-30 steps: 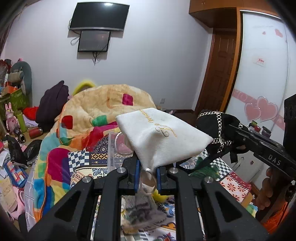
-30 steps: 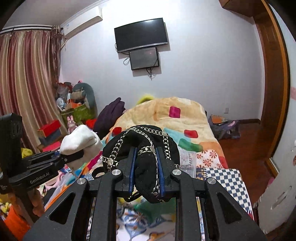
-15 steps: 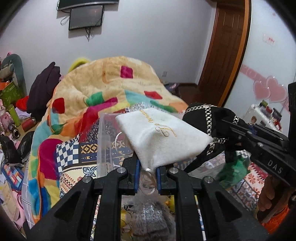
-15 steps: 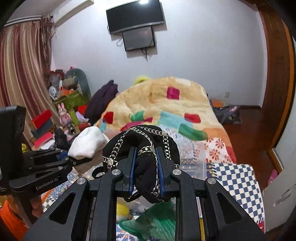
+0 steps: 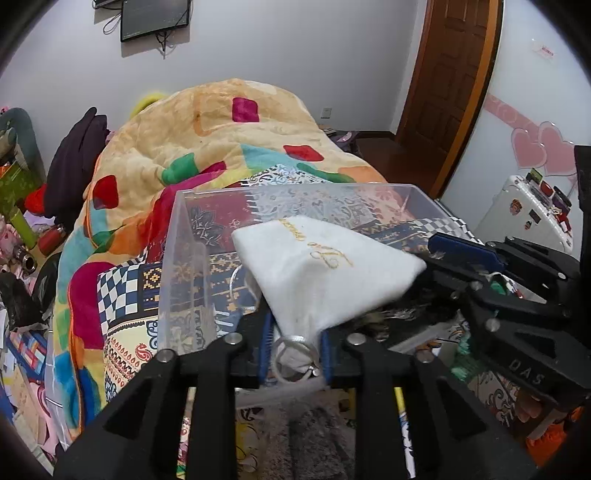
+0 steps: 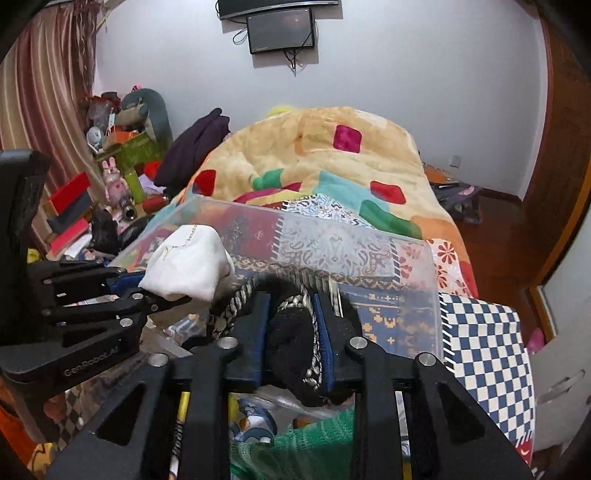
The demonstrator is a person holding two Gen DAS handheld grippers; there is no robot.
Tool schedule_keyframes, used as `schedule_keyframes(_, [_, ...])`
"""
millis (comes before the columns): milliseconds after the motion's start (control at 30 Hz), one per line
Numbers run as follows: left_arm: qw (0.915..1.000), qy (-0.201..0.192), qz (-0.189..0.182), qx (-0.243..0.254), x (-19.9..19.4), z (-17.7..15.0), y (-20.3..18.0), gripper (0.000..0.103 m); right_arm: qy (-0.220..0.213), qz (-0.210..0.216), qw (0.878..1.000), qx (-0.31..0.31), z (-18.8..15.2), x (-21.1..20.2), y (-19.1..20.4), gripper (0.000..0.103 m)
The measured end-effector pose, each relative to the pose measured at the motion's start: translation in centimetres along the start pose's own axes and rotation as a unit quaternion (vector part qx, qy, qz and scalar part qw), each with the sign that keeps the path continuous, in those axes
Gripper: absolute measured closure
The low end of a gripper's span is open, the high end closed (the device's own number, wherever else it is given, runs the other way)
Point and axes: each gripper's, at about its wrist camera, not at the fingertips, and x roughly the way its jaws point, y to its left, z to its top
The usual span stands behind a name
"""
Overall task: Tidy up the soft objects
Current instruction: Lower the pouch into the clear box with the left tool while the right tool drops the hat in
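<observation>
Both grippers, left point(image 5: 295, 350) clamping white pouch point(image 5: 325, 266), right point(image 6: 291, 343) clamping black bag point(image 6: 291, 343), now overhang clear bin point(image 5: 173, 258).

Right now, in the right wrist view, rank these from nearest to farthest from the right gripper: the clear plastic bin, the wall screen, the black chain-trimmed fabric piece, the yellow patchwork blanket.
1. Black chain-trimmed fabric piece: clamped between the right gripper fingers.
2. Clear plastic bin: just ahead, on the bed.
3. Yellow patchwork blanket: heaped behind the bin.
4. Wall screen: top centre, on the far wall.
</observation>
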Motion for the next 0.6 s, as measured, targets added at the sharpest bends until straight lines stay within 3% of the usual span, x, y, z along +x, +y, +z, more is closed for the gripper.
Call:
schedule_keyframes(33, [1.0,-0.002,-0.001,0.0,-0.2,0.0,-0.1,0.071,-0.001,0.0,1.0,0.0,0.1,-0.2,0.0,0.071])
schedule_keyframes(100, [0.9999,-0.011,0.0,-0.002,-0.9,-0.1,-0.1,0.053,-0.006,0.004,1.0,0.005,0.2,-0.6,-0.2,0.067])
schedule_keyframes(333, [0.9979,-0.057,-0.015,-0.025,-4.7,0.0,0.1,0.047,-0.037,0.013,0.999,0.021,0.9,-3.3,-0.8,0.064])
schedule_keyframes(467, [0.9951,-0.094,-0.008,-0.03,-7.5,-0.3,0.3,0.036,-0.072,0.01,0.997,0.022,0.7,-6.1,-1.0,0.046])
schedule_keyframes(600, [0.9933,-0.11,-0.008,-0.032,-9.3,-1.2,0.2,0.031,-0.089,0.0,0.996,0.017,0.1,-7.6,-0.6,0.036])
